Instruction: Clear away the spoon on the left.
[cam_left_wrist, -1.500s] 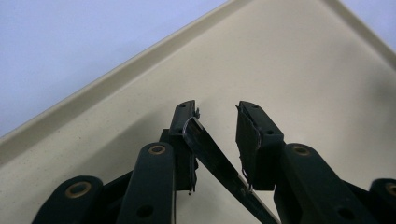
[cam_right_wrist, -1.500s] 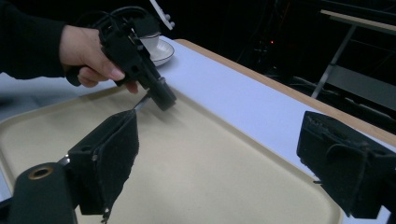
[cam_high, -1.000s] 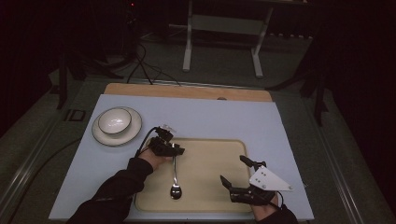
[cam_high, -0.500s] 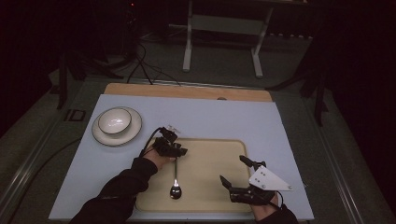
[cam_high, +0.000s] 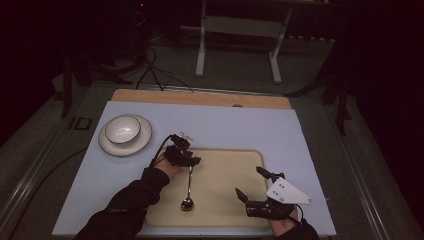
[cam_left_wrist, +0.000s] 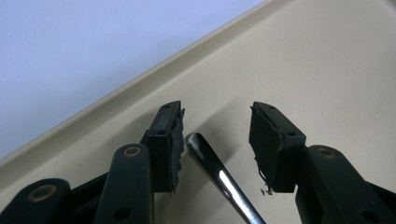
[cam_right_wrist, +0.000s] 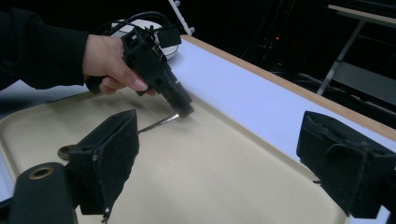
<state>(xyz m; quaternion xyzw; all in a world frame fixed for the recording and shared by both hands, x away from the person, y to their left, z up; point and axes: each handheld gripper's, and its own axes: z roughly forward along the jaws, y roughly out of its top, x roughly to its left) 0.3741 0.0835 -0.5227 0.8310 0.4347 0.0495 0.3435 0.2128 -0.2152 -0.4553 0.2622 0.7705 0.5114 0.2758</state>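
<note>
A metal spoon (cam_high: 189, 187) lies on the beige tray (cam_high: 225, 210), its bowl toward the near edge and its handle pointing away. My left gripper (cam_high: 192, 162) is open at the far end of the handle. In the left gripper view the handle tip (cam_left_wrist: 210, 158) lies between the two open pads (cam_left_wrist: 170, 140), closer to the left one and touching neither. My right gripper (cam_high: 250, 182) hovers open over the tray's near right part with nothing in it. In the right gripper view its jaws stand wide apart, and beyond them are the left gripper (cam_right_wrist: 159, 79) and the spoon handle (cam_right_wrist: 159, 122).
A white bowl on a white plate (cam_high: 122, 131) sits at the far left of the pale blue table cover (cam_high: 240, 125). A wooden strip (cam_high: 200, 97) runs along the table's far edge. Dark floor, cables and a metal stand lie beyond.
My left gripper has shifted slightly to the right, onto the handle's end. The spoon and the right gripper have stayed put.
</note>
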